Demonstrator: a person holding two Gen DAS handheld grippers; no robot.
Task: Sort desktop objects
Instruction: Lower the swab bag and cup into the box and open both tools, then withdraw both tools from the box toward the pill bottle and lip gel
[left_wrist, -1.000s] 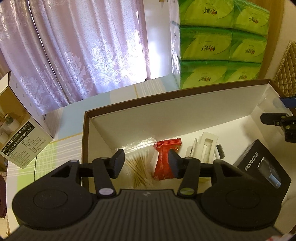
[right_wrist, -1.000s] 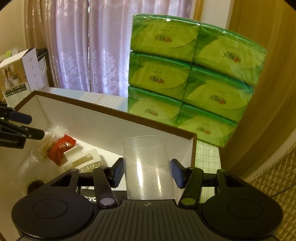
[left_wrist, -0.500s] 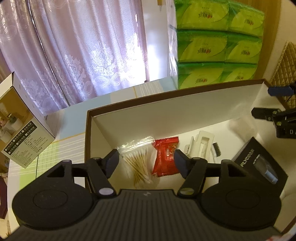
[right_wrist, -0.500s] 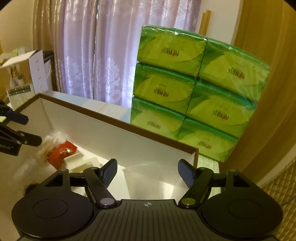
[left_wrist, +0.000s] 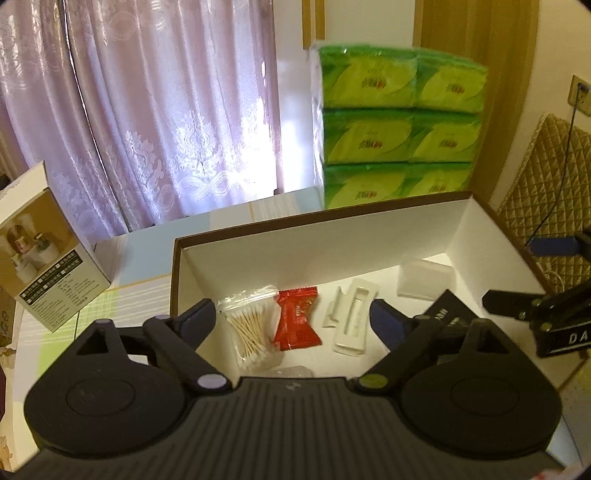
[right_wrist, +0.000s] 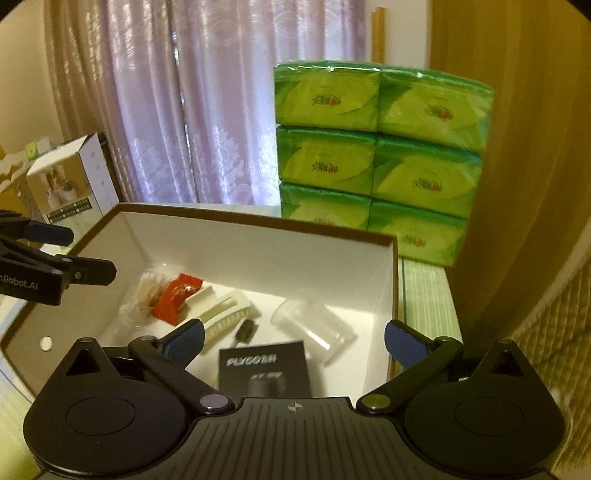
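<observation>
A brown box with a white inside (left_wrist: 317, 236) (right_wrist: 258, 243) holds a bag of cotton swabs (left_wrist: 249, 328), a red sachet (left_wrist: 297, 319) (right_wrist: 175, 297), a white plastic insert (left_wrist: 352, 314) (right_wrist: 223, 312), a black FLYCO carton (right_wrist: 264, 369) and a clear plastic cup (left_wrist: 424, 278) (right_wrist: 316, 325) lying on its side. My left gripper (left_wrist: 291, 317) hovers open above the box's left half, empty. My right gripper (right_wrist: 293, 341) is open and empty above the box's right half, and appears in the left wrist view as the right gripper (left_wrist: 532, 277).
A stack of green tissue packs (left_wrist: 399, 125) (right_wrist: 380, 155) stands behind the box. A white printed carton (left_wrist: 44, 251) (right_wrist: 70, 184) sits to the left on the table. Lilac curtains (left_wrist: 147, 110) hang behind. A quilted cover (left_wrist: 546, 192) is at the right.
The right gripper opened and let go of the clear cup, which now lies on its side in the box. Both grippers rose and opened wider.
</observation>
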